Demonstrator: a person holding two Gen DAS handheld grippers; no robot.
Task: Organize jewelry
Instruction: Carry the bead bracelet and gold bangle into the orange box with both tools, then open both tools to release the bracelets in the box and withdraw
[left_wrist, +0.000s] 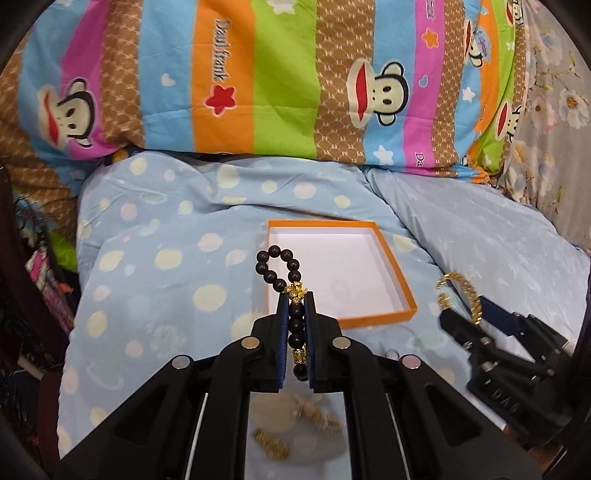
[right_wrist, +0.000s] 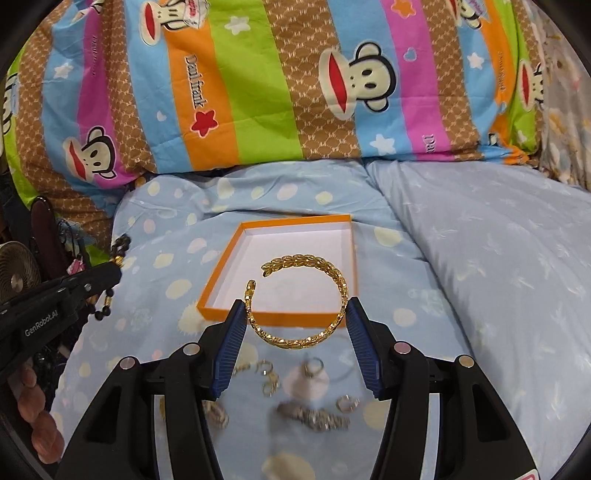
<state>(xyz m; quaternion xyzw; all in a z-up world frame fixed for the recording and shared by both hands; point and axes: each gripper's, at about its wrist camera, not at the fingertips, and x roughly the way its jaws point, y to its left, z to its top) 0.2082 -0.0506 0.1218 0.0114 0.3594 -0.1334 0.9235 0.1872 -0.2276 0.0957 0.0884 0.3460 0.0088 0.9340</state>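
Mid-carry — left gripper (left_wrist: 295, 295) clamped on the dark bead bracelet (left_wrist: 281, 267), right gripper (right_wrist: 295, 306) holding the gold cuff bangle (right_wrist: 299, 299); next, lower both into the empty orange box (right_wrist: 277, 316) mid-bed.

Dark bead bracelet (left_wrist: 283, 271) with gold charms, pinched upright, loop above orange box (right_wrist: 347, 258). Gold open cuff bangle (right_wrist: 301, 301) held level, gap toward box. Box shallow, white inside, empty, on bed. Loose rings, chains (right_wrist: 314, 417) nearer, blurred.
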